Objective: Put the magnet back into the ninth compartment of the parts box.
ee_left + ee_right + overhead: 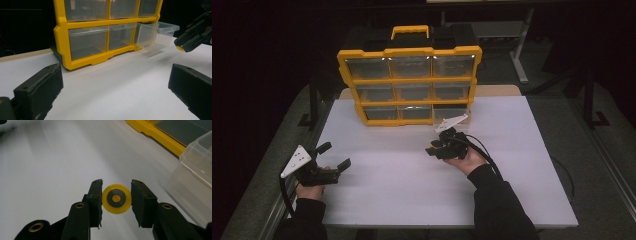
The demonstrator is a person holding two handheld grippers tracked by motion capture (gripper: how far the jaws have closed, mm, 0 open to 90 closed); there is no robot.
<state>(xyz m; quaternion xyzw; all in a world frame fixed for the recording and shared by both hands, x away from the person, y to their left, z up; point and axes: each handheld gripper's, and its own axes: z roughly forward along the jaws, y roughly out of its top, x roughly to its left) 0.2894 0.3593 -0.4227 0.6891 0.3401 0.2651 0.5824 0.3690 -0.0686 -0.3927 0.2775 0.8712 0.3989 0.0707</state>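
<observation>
Right tool (116, 200) grasps a yellow disc (116, 198) between its jaws, just in front of the yellow drawer organizer (409, 80), beside its pulled-out clear drawer (160, 33). Left tool (332, 157) is released, well apart.

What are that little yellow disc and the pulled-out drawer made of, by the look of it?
The yellow disc looks like slightly translucent plastic around a dark grey ring, possibly metal or rubber; the right gripper clamps its edges. The pulled-out drawer seems to be clear, glossy hard plastic: you can see through its walls, and its rim catches the light.
</observation>
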